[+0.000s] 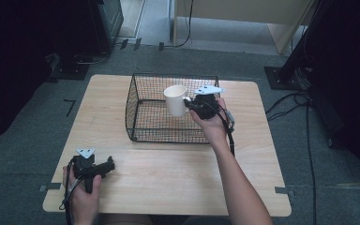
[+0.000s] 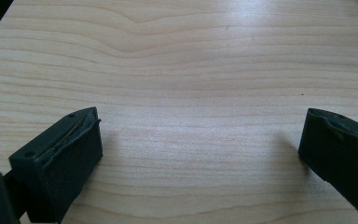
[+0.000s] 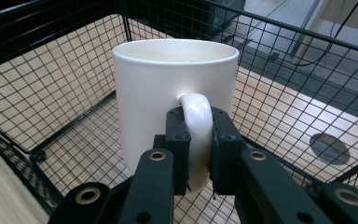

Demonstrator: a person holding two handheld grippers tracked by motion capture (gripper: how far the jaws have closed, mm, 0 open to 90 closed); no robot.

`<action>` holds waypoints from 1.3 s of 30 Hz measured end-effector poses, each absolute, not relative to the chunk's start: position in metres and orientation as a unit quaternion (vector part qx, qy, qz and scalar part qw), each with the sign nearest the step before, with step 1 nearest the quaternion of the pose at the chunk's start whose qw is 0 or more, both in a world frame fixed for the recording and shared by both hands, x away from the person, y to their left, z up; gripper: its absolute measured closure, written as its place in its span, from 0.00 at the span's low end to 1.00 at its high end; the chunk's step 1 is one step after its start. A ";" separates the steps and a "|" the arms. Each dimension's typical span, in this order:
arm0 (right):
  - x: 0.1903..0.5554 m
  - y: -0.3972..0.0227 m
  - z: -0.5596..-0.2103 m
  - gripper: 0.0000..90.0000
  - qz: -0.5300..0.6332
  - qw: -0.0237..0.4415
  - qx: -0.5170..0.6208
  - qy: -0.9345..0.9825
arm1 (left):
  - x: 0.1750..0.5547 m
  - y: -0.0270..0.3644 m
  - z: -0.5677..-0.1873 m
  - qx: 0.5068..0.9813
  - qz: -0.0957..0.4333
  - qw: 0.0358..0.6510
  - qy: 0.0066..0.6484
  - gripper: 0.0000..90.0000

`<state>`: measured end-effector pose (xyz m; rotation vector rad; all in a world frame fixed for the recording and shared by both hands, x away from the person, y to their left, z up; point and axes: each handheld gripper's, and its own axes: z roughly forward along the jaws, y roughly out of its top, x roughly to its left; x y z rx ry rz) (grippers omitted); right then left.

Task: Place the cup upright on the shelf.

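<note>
One unmarked white mug (image 3: 168,88), right gripper (image 3: 196,144) fingers clamped on handle, left gripper (image 2: 200,154) fingers wide, empty.

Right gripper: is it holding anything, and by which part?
Yes. The right gripper has its jaws shut on the white mug by its handle, over the wire basket.
</note>
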<state>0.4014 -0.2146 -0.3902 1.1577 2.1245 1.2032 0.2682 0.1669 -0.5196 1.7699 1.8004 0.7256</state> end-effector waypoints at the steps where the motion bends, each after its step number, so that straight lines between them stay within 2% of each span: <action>1: 0.404 -0.214 -0.391 0.90 0.434 0.216 0.418 0.768 | 0.268 0.167 -0.520 0.652 0.267 0.254 0.663 0.00; 18: 0.445 -0.190 -0.415 0.90 0.401 0.189 0.399 0.802 | 0.268 0.167 -0.520 0.651 0.267 0.255 0.663 0.00; 39: 0.452 -0.192 -0.424 0.88 0.331 0.162 0.385 0.846 | 0.268 0.167 -0.520 0.652 0.267 0.256 0.662 0.00</action>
